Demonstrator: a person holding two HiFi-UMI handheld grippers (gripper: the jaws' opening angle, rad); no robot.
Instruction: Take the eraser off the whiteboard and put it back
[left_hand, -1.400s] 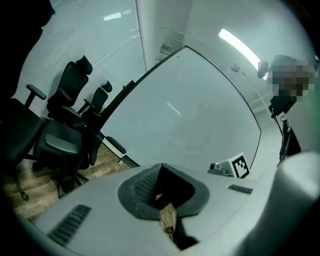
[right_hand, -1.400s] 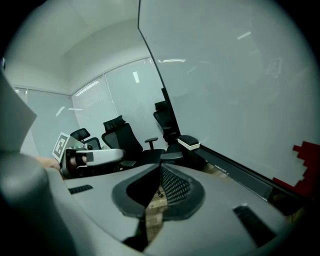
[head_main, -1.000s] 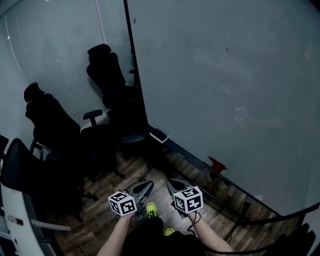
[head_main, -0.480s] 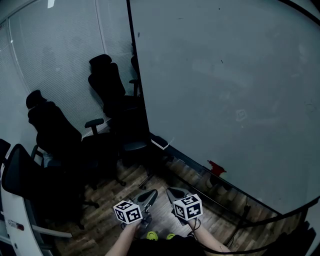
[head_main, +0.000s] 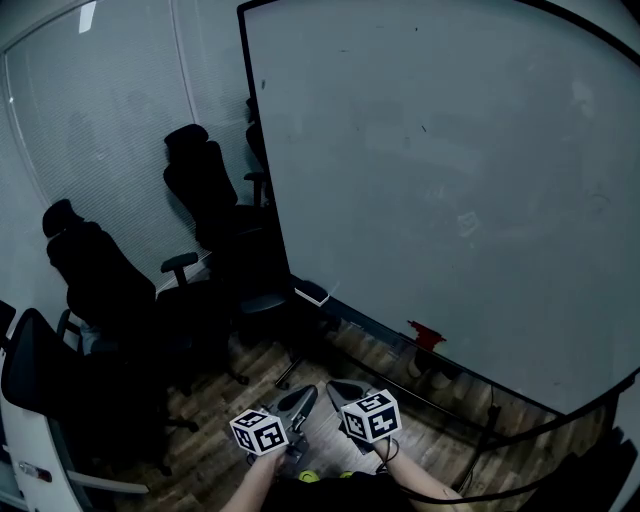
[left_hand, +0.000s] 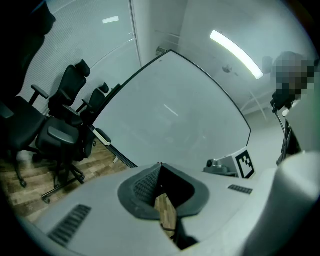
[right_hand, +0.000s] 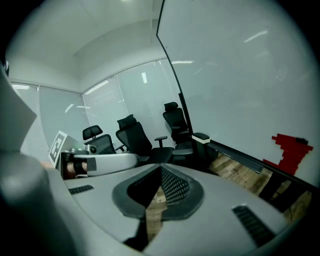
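- Only the head view shows the left gripper (head_main: 300, 398) and right gripper (head_main: 342, 388) side by side.
- Only the left gripper view shows a ceiling light (left_hand: 235, 47).
- The jaws of each gripper are closed together, and nothing is held.
- The eraser (head_main: 313, 292) is seated on the left end of the tray (head_main: 372, 323) under the whiteboard (head_main: 450, 180), well apart from both grippers.

No words, numbers or brands can be read. The whiteboard (head_main: 450, 180) carries only faint smudges; the left marker cube (head_main: 259, 432) and the right marker cube (head_main: 370, 416) show black-and-white square patterns, not letters.
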